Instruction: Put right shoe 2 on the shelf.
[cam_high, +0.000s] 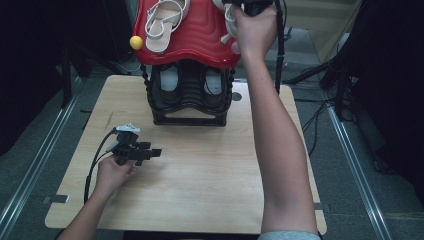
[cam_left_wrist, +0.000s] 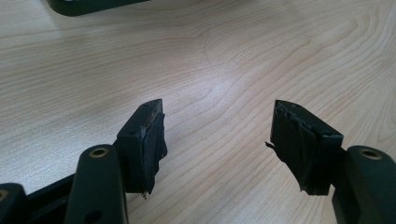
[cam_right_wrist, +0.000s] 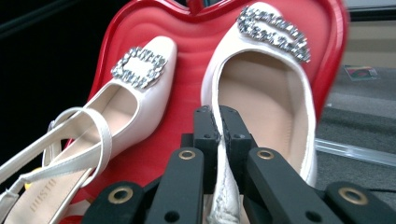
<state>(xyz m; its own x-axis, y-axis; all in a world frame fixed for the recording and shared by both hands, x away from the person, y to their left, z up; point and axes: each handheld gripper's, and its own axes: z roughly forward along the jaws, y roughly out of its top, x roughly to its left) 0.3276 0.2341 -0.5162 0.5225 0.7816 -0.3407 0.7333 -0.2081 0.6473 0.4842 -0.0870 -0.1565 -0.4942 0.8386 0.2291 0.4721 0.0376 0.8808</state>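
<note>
Top edge of the high view chops off most of the right gripper (cam_high: 250, 6), so from up there you can't read its jaws. The shoe (cam_right_wrist: 261, 107) it's pinching has its heel rim buried between the pads, and the bottom edge of the right gripper view cuts the rest. The other shoe (cam_right_wrist: 116, 107), off to that claw's left, loses its strap end at the frame corner. The dark shoes (cam_high: 192, 85) under the red tray (cam_high: 200, 40) sit too shadowed to make out.

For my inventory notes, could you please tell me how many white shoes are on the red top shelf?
2. One white shoe lies free on the red shelf; the other white shoe lies beside it, its rim pinched by the right gripper. The dark pair below may hide others.
</note>
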